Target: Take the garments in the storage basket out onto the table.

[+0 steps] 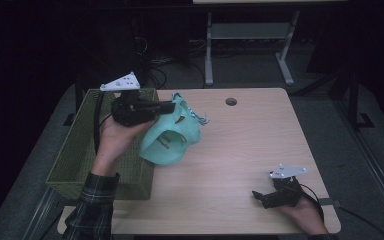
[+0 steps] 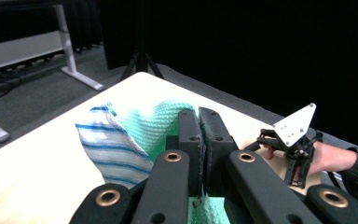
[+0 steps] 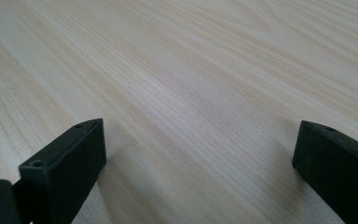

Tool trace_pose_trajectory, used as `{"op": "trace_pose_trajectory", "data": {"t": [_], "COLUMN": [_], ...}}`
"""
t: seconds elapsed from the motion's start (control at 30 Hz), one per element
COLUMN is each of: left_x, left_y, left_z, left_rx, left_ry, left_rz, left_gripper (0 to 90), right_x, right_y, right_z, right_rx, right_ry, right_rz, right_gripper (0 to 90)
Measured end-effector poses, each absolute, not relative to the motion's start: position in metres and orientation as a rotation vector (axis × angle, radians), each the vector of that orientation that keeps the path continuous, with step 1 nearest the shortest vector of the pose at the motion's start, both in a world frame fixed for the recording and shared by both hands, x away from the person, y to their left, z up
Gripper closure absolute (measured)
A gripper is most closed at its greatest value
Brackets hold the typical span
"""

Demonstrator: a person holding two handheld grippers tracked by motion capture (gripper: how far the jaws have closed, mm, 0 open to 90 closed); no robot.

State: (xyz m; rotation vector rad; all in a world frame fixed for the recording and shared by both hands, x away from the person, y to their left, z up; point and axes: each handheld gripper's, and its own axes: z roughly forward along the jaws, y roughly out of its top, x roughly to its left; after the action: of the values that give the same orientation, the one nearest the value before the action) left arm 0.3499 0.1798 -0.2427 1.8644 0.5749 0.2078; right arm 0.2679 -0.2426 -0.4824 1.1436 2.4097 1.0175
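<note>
Mint-green knit cloth [image 1: 167, 137] hangs bunched and floppy over the tabletop's [image 1: 250, 150] left part, right next to the green mesh basket [image 1: 75, 150]. Left tool [image 1: 172, 106] has its jaws pinched tight on the cloth's top edge. Right tool [image 1: 256, 195] sits low near the front right edge, jaws wide apart, nothing in them. Left gripper view also catches a blue-striped white patch [image 2: 109, 147] on the cloth.

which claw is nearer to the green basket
Left. The left claw hangs just past the green basket's right rim, shut on the teal cloth. The right claw sits open at the table's near right corner.
</note>
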Motion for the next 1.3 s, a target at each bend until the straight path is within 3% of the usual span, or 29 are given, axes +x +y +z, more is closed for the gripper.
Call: {"op": "trace_pose_trajectory", "data": {"t": [1.3], "left_x": [0.348], "left_y": [0.088], "left_z": [-0.317], "left_rx": [1.986], "left_ry": [0.500], "left_rz": [0.037], "left_gripper": [87.9], "right_x": [0.268], "right_y": [-0.242], "right_z": [-0.482], "right_rx": [1.142], "right_ry": [2.412], "right_rz": [1.019], "right_gripper": [2.3]}}
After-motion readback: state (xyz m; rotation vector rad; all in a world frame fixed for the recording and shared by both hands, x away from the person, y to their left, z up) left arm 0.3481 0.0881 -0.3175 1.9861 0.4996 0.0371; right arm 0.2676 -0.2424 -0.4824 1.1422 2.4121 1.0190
